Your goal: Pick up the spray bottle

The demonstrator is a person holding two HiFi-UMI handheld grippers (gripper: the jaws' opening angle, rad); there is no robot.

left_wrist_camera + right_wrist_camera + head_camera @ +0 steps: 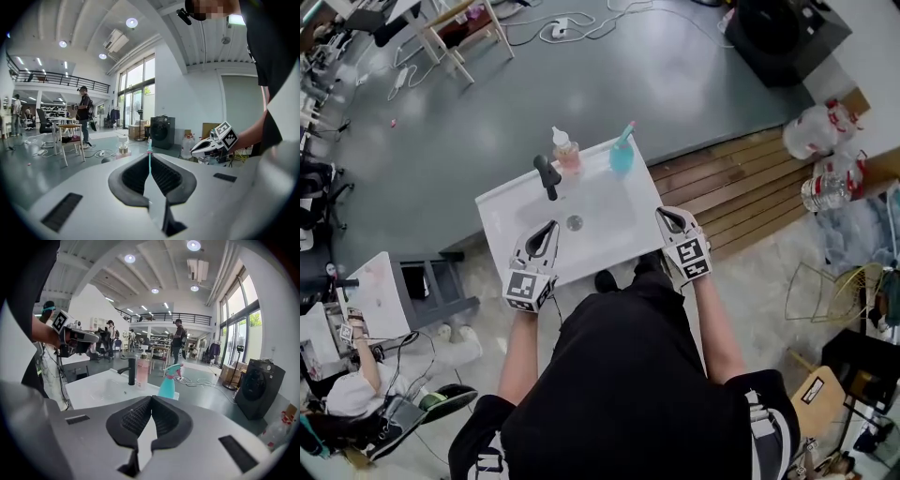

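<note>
Grey-green workshop floor (487,103) surrounds a white sink (502,211) that stands alone in the open room, with wooden decking (741,187) off the sink's right side. At the sink's far right corner stands the teal spray bottle (622,155), upright, with its pink trigger on top. Along the sink's far edge, to the left of it, are a pink soap bottle (567,150) and a black faucet (547,175).

Both of my tongs hover over the sink's near edge. The left gripper (550,226) is above the near left of the basin and the right gripper (664,214) is at the near right corner. Each pair of jaws is pressed together with nothing between them.

I judge the step in hand to be the approach. The right gripper is the natural choice, since it sits on the bottle's side of the sink. Before I get close I need to spread its jaws wide. I would aim for the narrow neck under the trigger head rather than the fat body.

I would come in along the sink's right edge, keeping clear of the soap bottle. Then I would centre the neck between the jaws and close firmly. The bottle stands close to the sink's corner, so a nudge from closed tips could knock it off the sink.
</note>
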